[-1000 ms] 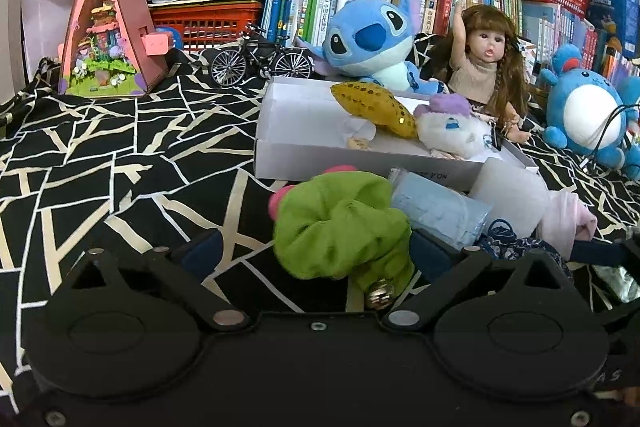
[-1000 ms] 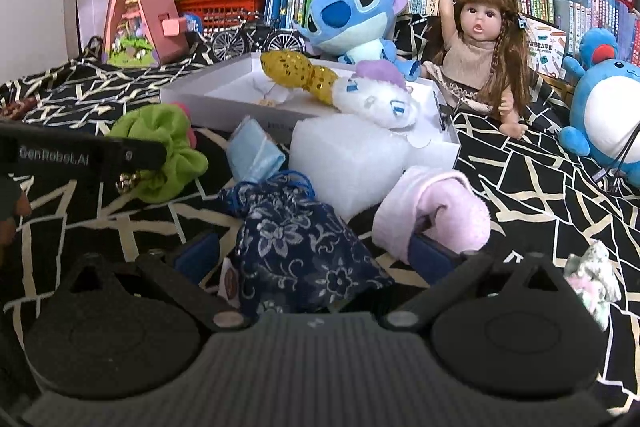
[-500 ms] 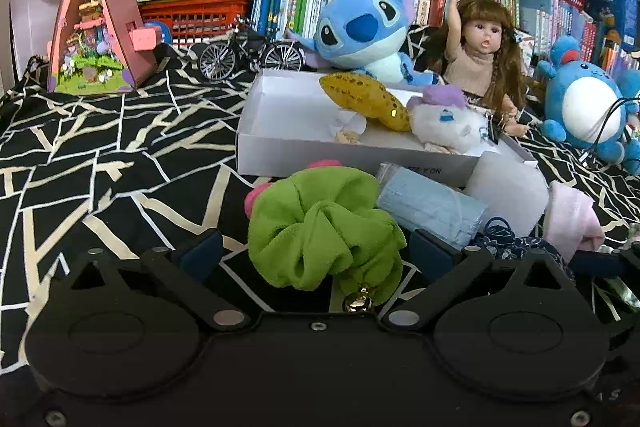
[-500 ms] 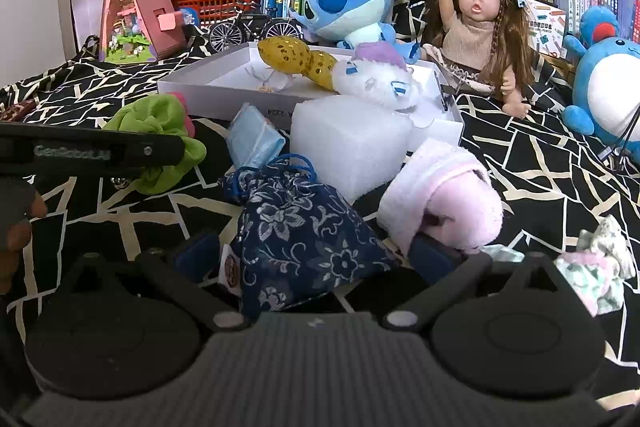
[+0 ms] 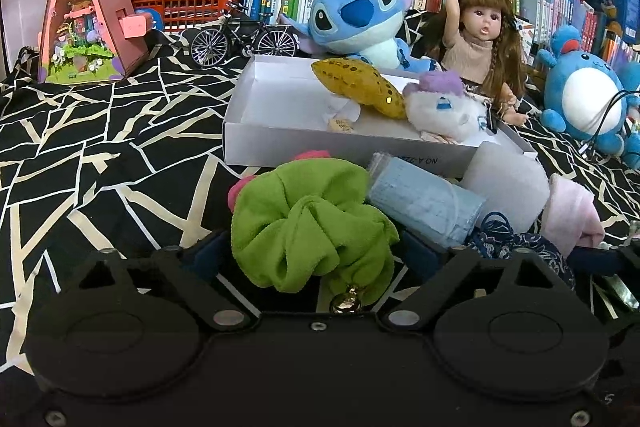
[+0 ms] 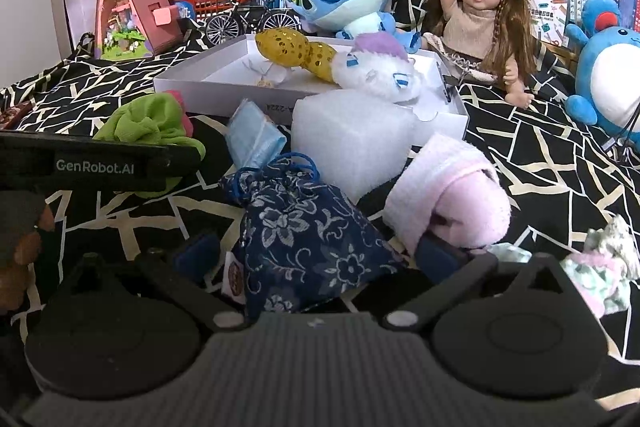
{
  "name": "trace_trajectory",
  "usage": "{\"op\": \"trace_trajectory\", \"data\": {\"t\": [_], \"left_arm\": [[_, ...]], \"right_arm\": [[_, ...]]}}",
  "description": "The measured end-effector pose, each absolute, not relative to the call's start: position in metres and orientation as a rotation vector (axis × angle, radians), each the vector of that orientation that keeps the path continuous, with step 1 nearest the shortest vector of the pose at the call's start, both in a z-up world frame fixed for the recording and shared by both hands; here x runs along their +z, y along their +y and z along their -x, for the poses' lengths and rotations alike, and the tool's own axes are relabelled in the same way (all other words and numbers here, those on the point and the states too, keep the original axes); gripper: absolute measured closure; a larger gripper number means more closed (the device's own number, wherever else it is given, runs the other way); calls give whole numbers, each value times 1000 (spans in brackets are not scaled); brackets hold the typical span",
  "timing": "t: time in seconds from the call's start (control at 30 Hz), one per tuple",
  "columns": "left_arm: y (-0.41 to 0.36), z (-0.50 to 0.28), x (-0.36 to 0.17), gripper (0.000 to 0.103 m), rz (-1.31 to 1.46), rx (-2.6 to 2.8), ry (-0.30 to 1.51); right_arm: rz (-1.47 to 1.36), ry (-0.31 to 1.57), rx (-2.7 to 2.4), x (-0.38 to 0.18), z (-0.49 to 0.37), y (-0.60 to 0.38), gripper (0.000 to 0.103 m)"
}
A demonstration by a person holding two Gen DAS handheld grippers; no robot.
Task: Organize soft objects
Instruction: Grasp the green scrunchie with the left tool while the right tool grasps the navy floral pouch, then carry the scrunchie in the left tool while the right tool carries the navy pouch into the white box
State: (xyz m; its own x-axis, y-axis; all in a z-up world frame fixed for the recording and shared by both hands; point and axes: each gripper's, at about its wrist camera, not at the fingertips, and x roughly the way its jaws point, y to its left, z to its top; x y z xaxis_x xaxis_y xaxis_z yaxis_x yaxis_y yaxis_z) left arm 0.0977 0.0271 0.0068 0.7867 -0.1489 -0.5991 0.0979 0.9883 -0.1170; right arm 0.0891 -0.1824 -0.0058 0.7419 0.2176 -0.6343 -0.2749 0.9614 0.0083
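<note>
Black/white patterned cloth carries everything. White box mid-cloth, w/ gold sequin plush + white plush w/ purple tuft inside. Foam block touching box's near wall. Pink sock roll just beside R gripper's outer finger. Navy floral pouch between fingers of R gripper, jaws spread, not pinching. Green scrunchie between fingers of L gripper, jaws wide, whether touching: can't tell. Blue face mask next to scrunchie.
</note>
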Motion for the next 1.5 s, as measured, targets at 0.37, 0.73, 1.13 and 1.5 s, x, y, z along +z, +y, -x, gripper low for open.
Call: {"op": "trace_trajectory", "data": {"t": [0.37, 0.73, 1.13, 1.5], "left_arm": [[32, -87, 16, 61, 64, -146, 632], [41, -82, 35, 62, 86, -135, 589], [44, -97, 58, 62, 94, -152, 560], [43, -147, 74, 62, 108, -147, 579]], "right_arm": [[76, 657, 260, 0, -83, -181, 16], [87, 585, 291, 18, -68, -178, 27], [69, 503, 276, 48, -76, -182, 27], [17, 497, 257, 72, -123, -192, 27]]}}
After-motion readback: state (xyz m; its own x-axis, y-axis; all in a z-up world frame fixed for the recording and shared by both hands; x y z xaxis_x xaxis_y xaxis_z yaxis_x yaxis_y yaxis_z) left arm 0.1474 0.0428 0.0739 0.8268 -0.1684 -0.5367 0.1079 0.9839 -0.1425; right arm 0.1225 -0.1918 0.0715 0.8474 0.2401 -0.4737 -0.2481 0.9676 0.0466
